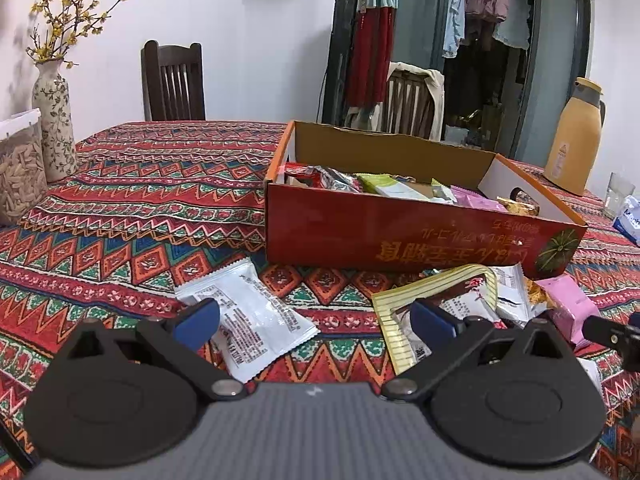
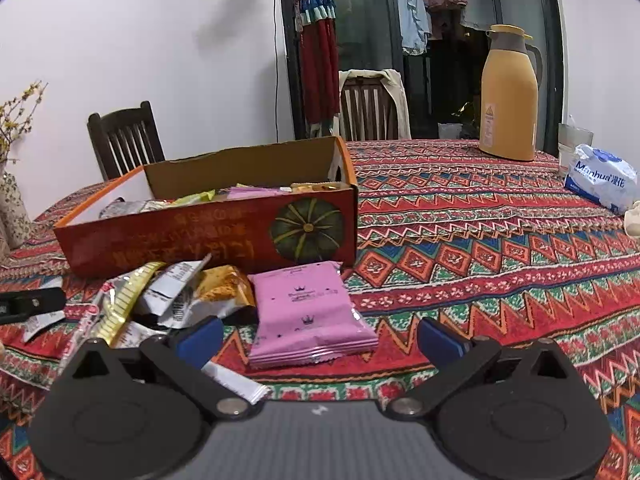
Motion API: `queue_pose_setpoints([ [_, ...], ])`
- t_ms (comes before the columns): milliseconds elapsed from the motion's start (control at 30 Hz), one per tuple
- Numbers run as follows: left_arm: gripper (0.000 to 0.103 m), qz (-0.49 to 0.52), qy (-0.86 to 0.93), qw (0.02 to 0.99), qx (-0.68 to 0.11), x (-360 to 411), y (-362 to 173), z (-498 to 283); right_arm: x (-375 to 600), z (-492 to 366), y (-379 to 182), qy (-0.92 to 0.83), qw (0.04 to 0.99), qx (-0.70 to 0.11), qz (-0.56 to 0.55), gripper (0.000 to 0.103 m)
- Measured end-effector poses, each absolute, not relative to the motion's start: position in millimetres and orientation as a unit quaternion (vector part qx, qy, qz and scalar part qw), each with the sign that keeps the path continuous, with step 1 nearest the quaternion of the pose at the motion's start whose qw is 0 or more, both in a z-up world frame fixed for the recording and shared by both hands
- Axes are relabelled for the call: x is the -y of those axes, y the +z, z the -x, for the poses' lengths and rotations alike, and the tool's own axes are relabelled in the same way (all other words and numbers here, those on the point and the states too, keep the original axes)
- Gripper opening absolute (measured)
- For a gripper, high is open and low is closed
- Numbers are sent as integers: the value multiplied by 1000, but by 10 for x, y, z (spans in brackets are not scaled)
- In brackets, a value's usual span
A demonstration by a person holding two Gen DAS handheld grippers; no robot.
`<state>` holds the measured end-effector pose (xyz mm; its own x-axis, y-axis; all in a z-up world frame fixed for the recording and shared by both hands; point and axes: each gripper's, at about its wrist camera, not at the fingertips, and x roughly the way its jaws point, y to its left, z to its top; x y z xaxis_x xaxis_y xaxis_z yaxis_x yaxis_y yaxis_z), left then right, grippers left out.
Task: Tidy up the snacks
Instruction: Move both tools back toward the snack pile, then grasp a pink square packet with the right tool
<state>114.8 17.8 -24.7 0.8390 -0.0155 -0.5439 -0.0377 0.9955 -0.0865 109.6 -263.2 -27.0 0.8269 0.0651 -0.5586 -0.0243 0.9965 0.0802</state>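
Observation:
A red cardboard box [image 1: 400,236] [image 2: 200,236] holding several snack packets stands on the patterned tablecloth. In front of it lie loose packets: a white one [image 1: 250,314], a yellow-striped one [image 1: 436,300] and a pink one [image 1: 568,308] [image 2: 308,312]. My left gripper [image 1: 316,320] is open just above the cloth, its left finger over the white packet and its right finger over the yellow-striped one. My right gripper [image 2: 320,338] is open around the near end of the pink packet. A pile of packets [image 2: 176,292] lies left of it.
A tan thermos jug [image 2: 508,96] [image 1: 572,140], a glass [image 2: 572,144] and a tissue pack [image 2: 604,180] stand at the far right. A flowered vase [image 1: 54,120] and a jar [image 1: 18,168] are at the left. Chairs [image 1: 174,80] stand behind the table.

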Motion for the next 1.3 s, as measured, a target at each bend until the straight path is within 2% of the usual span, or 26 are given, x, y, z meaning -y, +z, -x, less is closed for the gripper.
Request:
queue_pose_setpoints([
  [333,103,71,0,952,-299,-226,-274,-1198,2516,-1493,-257,39,944,-326,42,103],
  [700,103,75,1,951,-300,-234,-281,-1198,2569,-1790,-393,48,928,-368,11,103],
  [1167,103,81,5,951,-297,-252,-275,-1181,2589,-1769,-399,73,928,-366,12,103],
  [1233,103,81,5,951,-297,-253,-276,-1180,2575,-1736,-392,80,931,-357,12,96],
  [1300,103,82,5,951,-297,-255,-276,-1179,2559,-1677,-384,88,934,-345,13,78],
])
